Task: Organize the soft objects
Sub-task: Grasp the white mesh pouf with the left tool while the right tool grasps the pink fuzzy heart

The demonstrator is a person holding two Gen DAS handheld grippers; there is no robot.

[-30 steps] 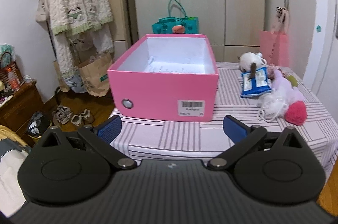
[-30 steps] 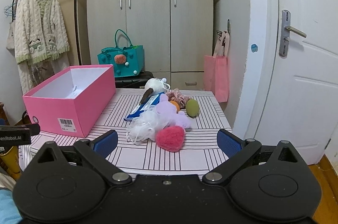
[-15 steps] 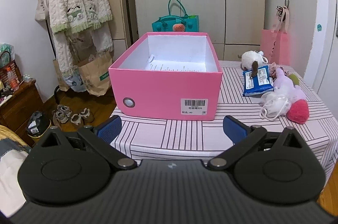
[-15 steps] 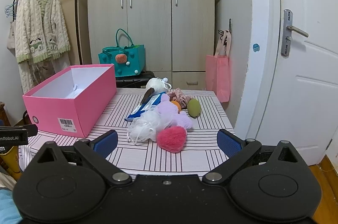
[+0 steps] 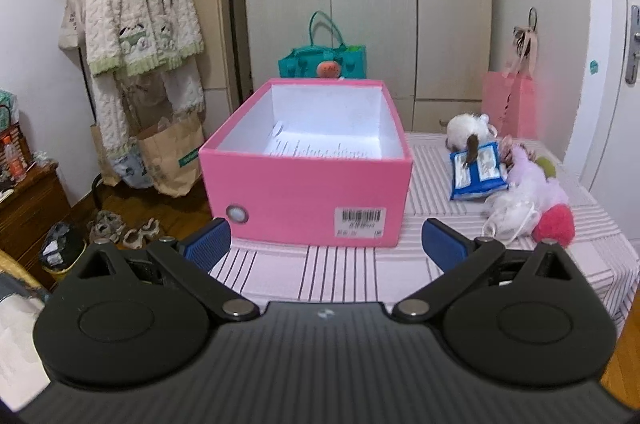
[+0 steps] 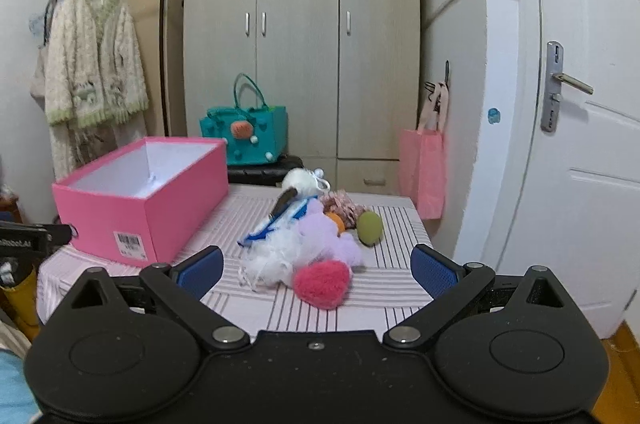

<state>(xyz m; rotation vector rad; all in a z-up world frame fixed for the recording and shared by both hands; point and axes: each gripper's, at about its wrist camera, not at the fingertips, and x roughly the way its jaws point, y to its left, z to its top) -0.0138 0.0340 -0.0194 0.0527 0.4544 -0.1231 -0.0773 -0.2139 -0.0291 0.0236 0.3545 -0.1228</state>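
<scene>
An open pink box [image 5: 308,199] [image 6: 132,207] with a white inside stands on the left of the striped table [image 5: 344,272]. To its right lies a heap of soft things: a pink fuzzy heart [image 6: 322,283] [image 5: 554,225], a white mesh puff [image 6: 272,262], a lilac plush [image 6: 326,236], a green ball [image 6: 369,228], a blue packet [image 5: 476,172] and a white plush [image 5: 468,131]. My left gripper [image 5: 326,246] hangs open just before the box's front. My right gripper [image 6: 316,268] is open too, just short of the heart, nothing in it.
A pink paper bag [image 6: 423,171] hangs by the white door [image 6: 580,143] on the right. Behind the table stand a teal bag [image 6: 244,131] and a wardrobe [image 6: 304,35]. A clothes rack with a knitted cardigan [image 5: 140,11] and shoes [image 5: 120,228] are on the left.
Both views have tilted slightly upward, so the box and the soft heap sit a little lower in frame. Both grippers stay open and nothing on the table has moved.
</scene>
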